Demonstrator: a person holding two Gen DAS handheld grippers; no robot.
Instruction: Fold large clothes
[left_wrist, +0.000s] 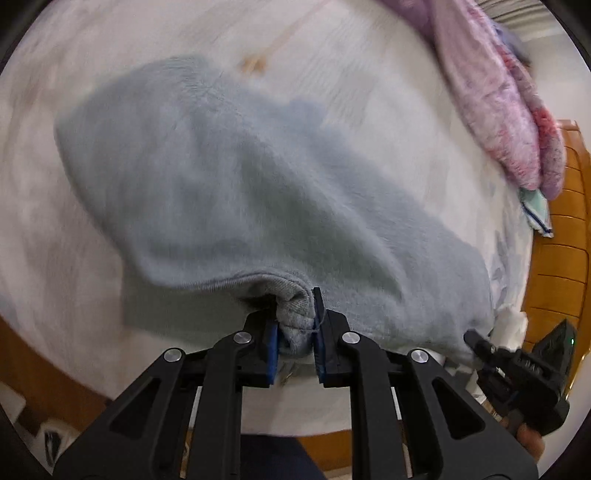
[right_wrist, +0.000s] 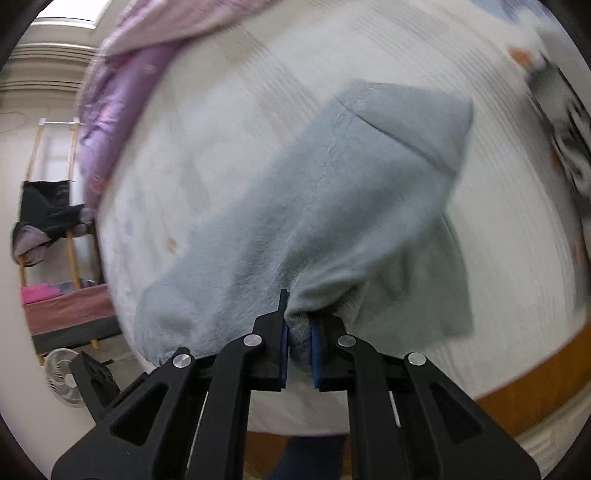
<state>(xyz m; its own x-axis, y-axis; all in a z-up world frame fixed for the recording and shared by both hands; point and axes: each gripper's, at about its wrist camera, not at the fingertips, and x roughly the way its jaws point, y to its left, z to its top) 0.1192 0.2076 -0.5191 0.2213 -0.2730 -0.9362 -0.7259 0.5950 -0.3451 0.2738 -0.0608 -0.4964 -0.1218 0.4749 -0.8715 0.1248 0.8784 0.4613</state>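
Note:
A large pale blue fleece garment (left_wrist: 229, 184) hangs and drapes over a white bed (left_wrist: 369, 74). My left gripper (left_wrist: 295, 325) is shut on a bunched ribbed hem of it, lifted above the mattress. In the right wrist view the same blue garment (right_wrist: 332, 206) stretches away from my right gripper (right_wrist: 298, 332), which is shut on another bunched edge. Its far end, with a seam line, still lies on the bed sheet (right_wrist: 221, 110). The right gripper's body (left_wrist: 517, 373) also shows at the lower right of the left wrist view, and the left gripper's body (right_wrist: 92, 380) shows at the lower left of the right wrist view.
A pink and purple blanket (left_wrist: 498, 103) is heaped along the bed's far side, seen too as the purple blanket (right_wrist: 110, 110). A wooden bed frame (left_wrist: 557, 258) borders the mattress. A white floor fan (right_wrist: 64, 376), a rack with dark clothes (right_wrist: 48, 214) and a low bench stand beside the bed.

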